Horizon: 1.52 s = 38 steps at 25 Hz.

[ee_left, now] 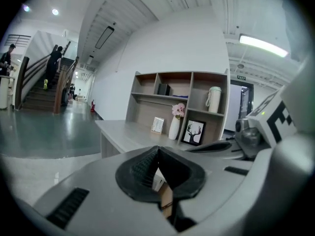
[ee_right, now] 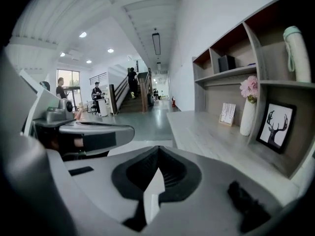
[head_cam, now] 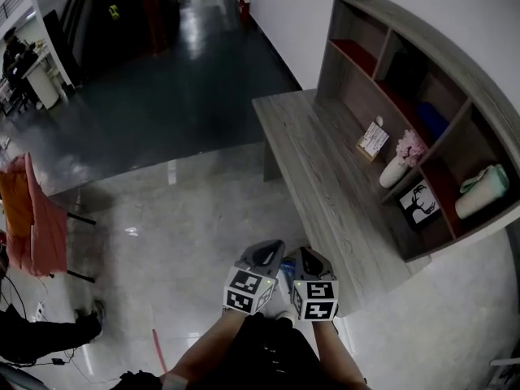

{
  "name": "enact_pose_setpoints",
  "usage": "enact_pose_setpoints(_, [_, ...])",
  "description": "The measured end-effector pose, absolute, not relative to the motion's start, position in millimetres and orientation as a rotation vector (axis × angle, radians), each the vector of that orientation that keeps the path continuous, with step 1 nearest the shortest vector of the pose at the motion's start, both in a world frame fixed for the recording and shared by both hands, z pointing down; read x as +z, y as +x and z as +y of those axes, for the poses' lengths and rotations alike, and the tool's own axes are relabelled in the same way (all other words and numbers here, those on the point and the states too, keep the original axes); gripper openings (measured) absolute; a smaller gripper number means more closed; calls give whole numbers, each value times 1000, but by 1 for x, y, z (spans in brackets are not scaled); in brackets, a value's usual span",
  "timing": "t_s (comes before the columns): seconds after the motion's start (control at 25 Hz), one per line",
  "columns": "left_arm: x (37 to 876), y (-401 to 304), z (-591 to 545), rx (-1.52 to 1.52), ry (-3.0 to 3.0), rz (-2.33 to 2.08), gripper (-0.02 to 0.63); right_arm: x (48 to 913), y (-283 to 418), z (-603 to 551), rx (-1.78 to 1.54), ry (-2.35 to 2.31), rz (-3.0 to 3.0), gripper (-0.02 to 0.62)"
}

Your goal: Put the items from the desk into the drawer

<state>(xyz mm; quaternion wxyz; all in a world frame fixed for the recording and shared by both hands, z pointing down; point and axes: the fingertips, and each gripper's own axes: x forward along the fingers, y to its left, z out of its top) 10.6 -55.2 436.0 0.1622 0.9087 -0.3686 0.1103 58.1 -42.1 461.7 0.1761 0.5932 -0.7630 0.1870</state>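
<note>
Both sets of jaws closed and empty, desk (head_cam: 325,177) items ahead of the tips.
In their own views my left gripper (ee_left: 157,149) and right gripper (ee_right: 157,149) have pads meeting at the tips, nothing between. Only the head view shows them side by side, just off the desk's near end. Beyond the tips, against the shelf unit (head_cam: 455,96): stand-up card (ee_right: 227,114), white vase (ee_right: 247,117), deer picture (ee_right: 275,126). They sit ahead-right of my right jaws and straight ahead of my left. The stairs (ee_left: 42,90) show only in the gripper views.
</note>
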Motion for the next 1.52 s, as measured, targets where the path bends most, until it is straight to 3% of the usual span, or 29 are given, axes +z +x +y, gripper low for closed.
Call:
enact_pose_setpoints(0.84, [367, 39, -64, 178, 2740, -1016, 9, 349, 174, -15, 417, 2239, -2061, 11])
enact_pose_setpoints(1.52, [370, 45, -49, 180, 2748, -982, 9, 356, 166, -7, 404, 2239, -2070, 11])
